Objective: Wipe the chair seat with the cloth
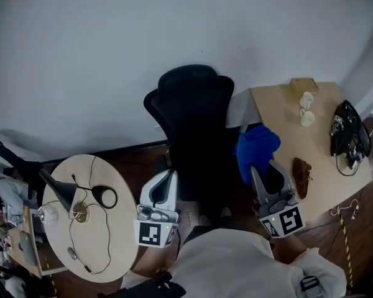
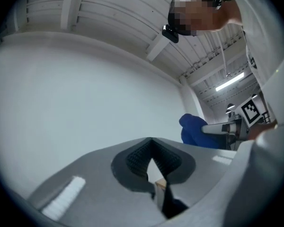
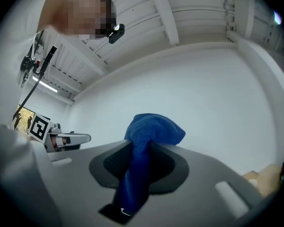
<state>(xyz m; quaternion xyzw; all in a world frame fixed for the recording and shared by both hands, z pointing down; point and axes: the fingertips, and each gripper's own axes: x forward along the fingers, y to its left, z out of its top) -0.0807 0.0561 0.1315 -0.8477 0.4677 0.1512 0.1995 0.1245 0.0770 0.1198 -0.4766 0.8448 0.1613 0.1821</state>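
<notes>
1. Cloth [image 3: 154, 126]: soft, light, floppy; gathered middle clenched in right tool [image 1: 255, 169], just right of chair [image 1: 196, 123].
2. Left tool [image 2: 154, 169], left of chair: jaws slightly apart, empty.
3. Judgement: present bunch grip suits wiping.

The right gripper [image 3: 142, 148] looks matt grey plastic to me, and its cloth [image 3: 154, 129] soft, nubby blue fabric. The chair [image 1: 196, 117] is matt black, the desk [image 1: 276, 113] smooth pale wood.

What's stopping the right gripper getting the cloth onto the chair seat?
Probably nothing, so likely yes. The right gripper, shut on the cloth, hangs just beside the chair seat, with nothing visible between them.
</notes>
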